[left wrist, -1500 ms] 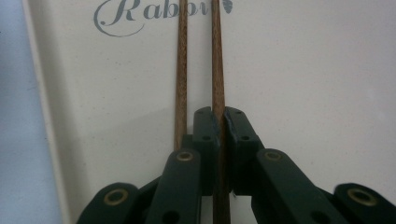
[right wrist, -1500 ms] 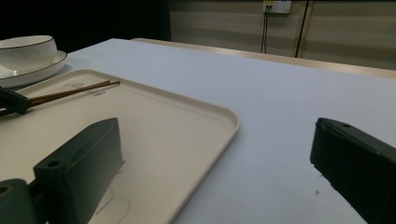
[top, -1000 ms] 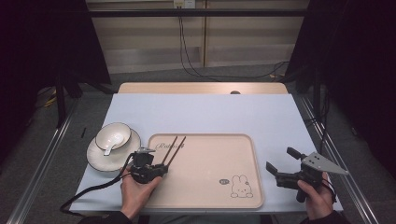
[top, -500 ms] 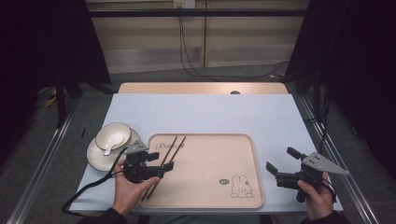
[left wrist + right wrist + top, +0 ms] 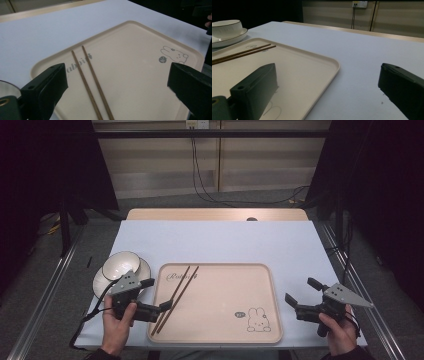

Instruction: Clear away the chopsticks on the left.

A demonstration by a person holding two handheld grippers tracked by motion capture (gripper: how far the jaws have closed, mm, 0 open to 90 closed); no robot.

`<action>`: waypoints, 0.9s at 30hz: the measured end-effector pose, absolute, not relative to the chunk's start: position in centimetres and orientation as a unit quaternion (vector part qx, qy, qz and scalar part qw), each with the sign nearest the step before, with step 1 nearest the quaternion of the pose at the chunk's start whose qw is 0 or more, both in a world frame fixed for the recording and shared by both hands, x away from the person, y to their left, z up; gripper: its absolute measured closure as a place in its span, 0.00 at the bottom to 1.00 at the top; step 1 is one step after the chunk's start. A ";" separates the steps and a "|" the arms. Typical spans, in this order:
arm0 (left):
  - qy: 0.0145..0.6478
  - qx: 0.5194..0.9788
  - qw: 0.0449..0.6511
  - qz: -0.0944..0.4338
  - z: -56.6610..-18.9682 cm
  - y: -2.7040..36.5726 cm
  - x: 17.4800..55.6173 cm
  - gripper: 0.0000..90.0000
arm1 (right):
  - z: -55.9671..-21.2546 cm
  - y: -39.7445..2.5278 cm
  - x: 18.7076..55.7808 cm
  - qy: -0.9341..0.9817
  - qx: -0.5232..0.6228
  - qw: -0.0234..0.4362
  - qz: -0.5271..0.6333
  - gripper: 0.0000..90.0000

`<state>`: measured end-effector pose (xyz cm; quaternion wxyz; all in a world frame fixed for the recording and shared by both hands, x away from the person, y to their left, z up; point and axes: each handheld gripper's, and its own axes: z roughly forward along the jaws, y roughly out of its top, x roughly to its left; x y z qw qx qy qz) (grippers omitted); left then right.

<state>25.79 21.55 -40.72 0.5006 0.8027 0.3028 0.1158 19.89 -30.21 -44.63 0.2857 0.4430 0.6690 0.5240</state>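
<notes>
Since a moment ago, my left gripper (image 5: 156, 295) has slid off the chopsticks (image 5: 176, 295) toward the tray's (image 5: 220, 340) left edge, and its jaws now stand wide apart and empty. Both chopsticks lie side by side inside the tray, along its left side, so I think they have been set down there on purpose. My right gripper (image 5: 303, 294) waits just past the tray's right edge, jaws spread too, holding nothing. At the table's left edge, a bowl (image 5: 121, 265) sits on a plate (image 5: 100, 281), close to my left gripper. I judge it could be next.
</notes>
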 end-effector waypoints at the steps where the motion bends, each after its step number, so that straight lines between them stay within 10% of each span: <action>1: 0.302 0.802 0.499 0.129 -40.6 21.9 25.6 0.03 | -44.6 -30.2 19.9 0.669 0.443 0.287 0.523 0.02; 27: 0.395 0.712 0.533 0.230 -42.9 31.5 22.5 0.02 | -44.7 -30.2 19.8 0.657 0.443 0.301 0.531 0.01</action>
